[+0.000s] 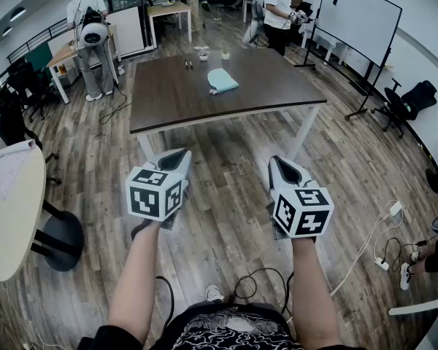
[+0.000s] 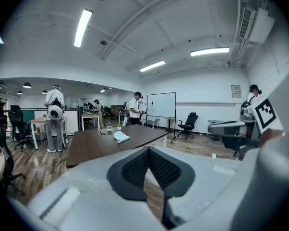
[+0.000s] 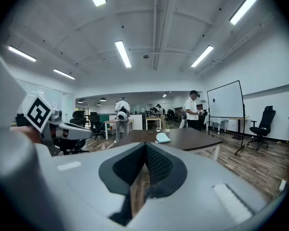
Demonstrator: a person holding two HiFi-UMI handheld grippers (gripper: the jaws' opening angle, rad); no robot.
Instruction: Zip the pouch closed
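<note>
Task not begun: light-blue pouch (image 1: 222, 80) lies untouched on dark table (image 1: 270, 86), zip too small to read, well apart from left gripper (image 1: 174, 157) and right gripper (image 1: 279, 165), both jaws together, empty.

Open wood floor (image 1: 233, 166) stretches up to the dark table (image 1: 175, 93), a free path. Its bare top surrounds the pale blue pouch (image 1: 223, 80); small items (image 1: 204, 55) sit near the far edge. A round table (image 1: 7, 217) crowds the left, cables (image 1: 365, 250) trail on the right
</note>
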